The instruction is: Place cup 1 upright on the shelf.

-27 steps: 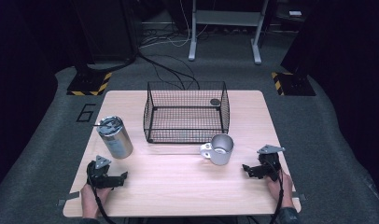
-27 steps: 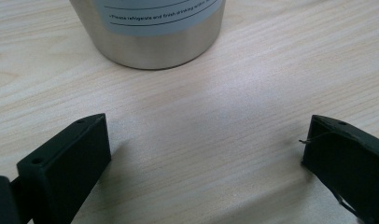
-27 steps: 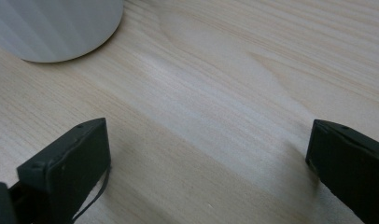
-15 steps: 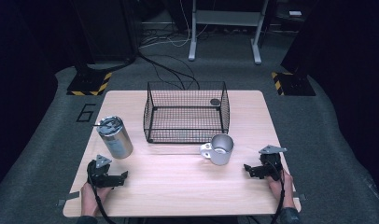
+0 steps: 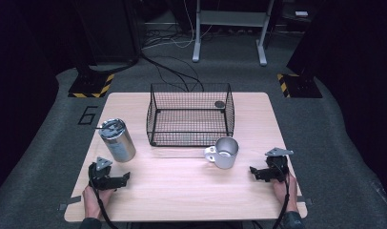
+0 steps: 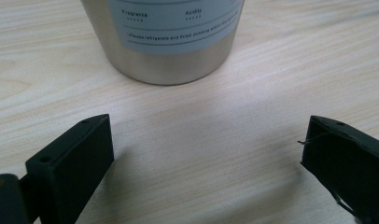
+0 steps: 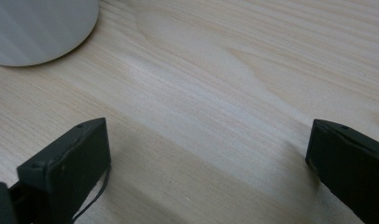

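A steel tumbler (image 5: 117, 139) with a lid stands at the table's left; its labelled base (image 6: 171, 42) fills the top of the left gripper view. My left gripper (image 5: 119, 179) rests on the table just in front of it, open, nothing between its jaws (image 6: 204, 154). A metal mug (image 5: 224, 152) with a handle stands right of centre, and its grey side (image 7: 38, 28) shows in the right gripper view. My right gripper (image 5: 258, 171) lies to the mug's right, open and empty (image 7: 206, 154). A black wire basket (image 5: 190, 114) sits at the back middle.
A small dark round object (image 5: 219, 103) lies inside the basket's far right corner. The wooden table (image 5: 182, 191) has bare surface between the two grippers. Stands, cables and a metal frame are on the floor behind the table.
The right gripper has shifted slightly toward the near edge. The left gripper and the objects have not visibly moved.
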Demonstrator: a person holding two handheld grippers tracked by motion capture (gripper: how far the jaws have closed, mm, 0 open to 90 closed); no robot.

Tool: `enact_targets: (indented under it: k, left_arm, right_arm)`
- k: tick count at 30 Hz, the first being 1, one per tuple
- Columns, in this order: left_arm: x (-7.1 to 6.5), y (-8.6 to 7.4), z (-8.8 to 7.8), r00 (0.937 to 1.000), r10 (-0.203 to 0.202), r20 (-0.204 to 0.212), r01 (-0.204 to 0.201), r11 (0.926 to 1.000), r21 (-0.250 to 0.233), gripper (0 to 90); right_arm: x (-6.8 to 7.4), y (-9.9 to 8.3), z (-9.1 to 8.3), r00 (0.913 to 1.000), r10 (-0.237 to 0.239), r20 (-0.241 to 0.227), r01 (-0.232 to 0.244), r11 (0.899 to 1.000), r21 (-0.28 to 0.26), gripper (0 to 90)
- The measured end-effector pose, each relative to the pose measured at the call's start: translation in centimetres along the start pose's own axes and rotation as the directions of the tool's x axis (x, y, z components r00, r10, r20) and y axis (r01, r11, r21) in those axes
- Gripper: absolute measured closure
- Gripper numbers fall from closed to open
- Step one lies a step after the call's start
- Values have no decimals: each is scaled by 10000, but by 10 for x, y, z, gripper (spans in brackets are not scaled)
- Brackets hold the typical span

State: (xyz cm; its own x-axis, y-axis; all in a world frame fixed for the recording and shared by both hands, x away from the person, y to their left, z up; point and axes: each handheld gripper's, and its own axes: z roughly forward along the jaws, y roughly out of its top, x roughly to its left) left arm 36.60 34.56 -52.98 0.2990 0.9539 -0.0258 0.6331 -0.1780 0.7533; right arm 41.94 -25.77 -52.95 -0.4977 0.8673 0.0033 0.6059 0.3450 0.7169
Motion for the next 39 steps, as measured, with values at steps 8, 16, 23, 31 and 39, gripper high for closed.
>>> enact_targets:
  k: [8,16,23,31,39]
  left_arm:
    - [-2,18,-18,9999,-171,14,172,9981,-591,0]
    - [0,40,-36,9994,-336,-122,314,9882,-1501,0]
    - [4,53,-43,9988,-462,-141,432,9847,-1688,0]
    - [5,66,-46,9989,-395,-259,339,9813,-1896,0]
    - [6,81,-47,9988,-384,-287,309,9737,-2257,0]
  right_arm:
    - [0,0,0,10000,1,2,-1,10000,-14,0]
    - [0,0,0,10000,0,4,0,10000,-17,0]
    - [0,0,0,10000,1,2,-1,10000,-20,0]
    - [0,0,0,10000,1,7,-1,10000,-22,0]
    - [0,0,0,10000,-5,2,5,10000,-20,0]
